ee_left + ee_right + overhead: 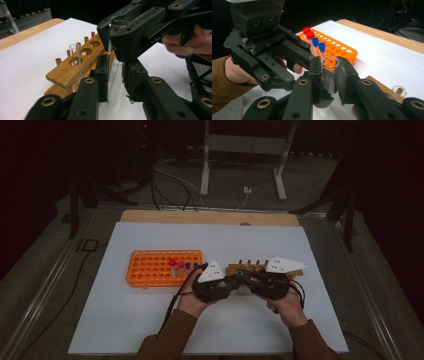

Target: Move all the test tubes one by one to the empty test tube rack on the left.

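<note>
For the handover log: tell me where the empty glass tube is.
The empty glass tube stands upright between both grippers' jaws, beside the wooden rack, right of the orange rack.

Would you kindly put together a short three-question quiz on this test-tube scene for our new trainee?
1. True or false: both the left gripper and the right gripper have their jaws on one clear glass tube.
2. Which colours are the caps of the tubes standing in the orange rack? A) red and blue B) green and yellow C) all white
3. Fill in: a second open glass tube stands in a hole of the ____ rack.

Key: 1 true; 2 A; 3 wooden.
</note>
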### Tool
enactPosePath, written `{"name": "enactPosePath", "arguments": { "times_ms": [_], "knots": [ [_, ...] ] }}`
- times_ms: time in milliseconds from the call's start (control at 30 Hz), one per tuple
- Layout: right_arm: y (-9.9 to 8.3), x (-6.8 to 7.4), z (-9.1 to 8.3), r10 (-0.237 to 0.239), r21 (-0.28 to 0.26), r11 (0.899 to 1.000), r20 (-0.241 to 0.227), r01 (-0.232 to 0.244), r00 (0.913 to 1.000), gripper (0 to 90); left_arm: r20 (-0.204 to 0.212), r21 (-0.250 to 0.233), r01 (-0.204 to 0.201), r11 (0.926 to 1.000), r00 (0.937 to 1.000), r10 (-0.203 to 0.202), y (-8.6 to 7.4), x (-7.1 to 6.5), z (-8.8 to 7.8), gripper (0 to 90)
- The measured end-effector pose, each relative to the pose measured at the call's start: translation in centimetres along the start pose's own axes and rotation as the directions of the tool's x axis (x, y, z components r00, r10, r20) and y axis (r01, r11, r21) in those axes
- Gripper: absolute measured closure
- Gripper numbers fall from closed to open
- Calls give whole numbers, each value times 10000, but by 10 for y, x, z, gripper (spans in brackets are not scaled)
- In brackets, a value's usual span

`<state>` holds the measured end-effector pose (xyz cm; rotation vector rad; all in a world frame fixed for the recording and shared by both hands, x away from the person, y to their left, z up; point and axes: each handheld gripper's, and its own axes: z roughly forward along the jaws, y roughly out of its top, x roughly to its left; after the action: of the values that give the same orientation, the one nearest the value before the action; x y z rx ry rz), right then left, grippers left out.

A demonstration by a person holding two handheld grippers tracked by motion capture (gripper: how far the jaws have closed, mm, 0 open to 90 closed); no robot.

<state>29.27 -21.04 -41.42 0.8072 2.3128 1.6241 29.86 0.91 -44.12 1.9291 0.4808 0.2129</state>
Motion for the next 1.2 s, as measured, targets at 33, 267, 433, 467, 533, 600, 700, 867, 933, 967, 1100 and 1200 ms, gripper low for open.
{"name": "enactPosePath", "arguments": {
  "times_ms": [33,267,433,467,533,600,700,867,933,967,1100,1200],
  "knots": [
    [0,0,0,-1,8,10000,-13,1,10000,758,0,-18,2,10000,10000,-2,0,0,0,759],
    [2,-3,-6,179,-413,9990,87,-175,9998,555,-463,-70,181,9998,9988,-184,-1,2,-2,767],
    [2,-10,-12,509,-630,9969,628,-469,9967,344,-759,-153,382,9992,9963,-393,-5,6,-8,767],
    [2,-11,-13,553,-665,9965,784,-501,9954,309,-825,-182,417,9990,9957,-431,-5,7,-9,767],
    [1,-13,-14,553,-644,9968,1153,-481,9918,247,-947,-237,444,9987,9944,-465,-6,8,-13,767],
    [0,-15,-15,591,-591,9970,1540,-505,9863,189,-1001,-304,466,9985,9937,-495,-6,9,-17,767],
    [-2,-19,-17,683,-533,9968,1995,-588,9775,148,-1182,-411,499,9979,9915,-544,-7,11,-24,767],
    [-5,-25,-19,760,-443,9968,2760,-663,9581,61,-1595,-649,623,9959,9846,-720,-11,16,-38,766],
    [-7,-28,-20,924,-490,9955,2916,-816,9521,24,-1770,-754,697,9947,9808,-822,-14,18,-44,766],
    [-7,-30,-21,1014,-521,9946,2980,-898,9492,14,-1856,-756,722,9945,9789,-852,-16,20,-46,766],
    [-8,-33,-25,1231,-707,9919,3252,-1058,9376,0,-2143,-795,843,9933,9717,-996,-22,25,-57,766],
    [-8,-34,-28,1356,-837,9899,3297,-1142,9343,0,-2217,-935,1009,9905,9678,-1195,-27,28,-64,766]
  ]
}}
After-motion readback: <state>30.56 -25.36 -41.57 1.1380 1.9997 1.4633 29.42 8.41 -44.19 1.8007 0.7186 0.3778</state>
